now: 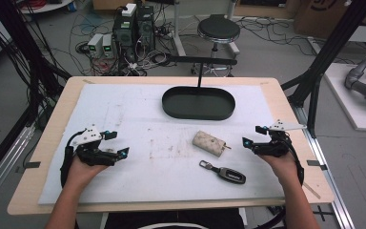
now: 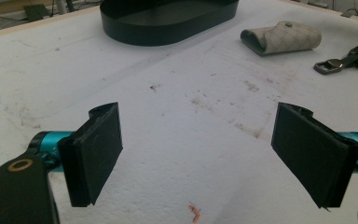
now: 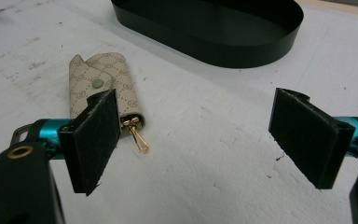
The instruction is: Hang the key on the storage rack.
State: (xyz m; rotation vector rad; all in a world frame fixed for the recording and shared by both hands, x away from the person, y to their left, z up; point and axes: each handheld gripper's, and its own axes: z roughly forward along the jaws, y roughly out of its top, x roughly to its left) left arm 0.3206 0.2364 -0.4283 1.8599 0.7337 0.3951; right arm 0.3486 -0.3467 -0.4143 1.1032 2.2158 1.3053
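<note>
Even, diffuse overhead light makes the white table mat [image 1: 138,109] bright, nearly washed out in the gripper views, with only soft, faint shadows. The high view is slightly soft and low in detail. The black oval tray [image 3: 223,32] shows mild sheen along its rim, upper frame

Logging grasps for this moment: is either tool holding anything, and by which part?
Nothing is held. Both the left tool and the right tool are open over the table.

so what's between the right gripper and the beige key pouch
Nothing: in the high view only bare white mat lies between the right gripper and the key pouch.
</note>
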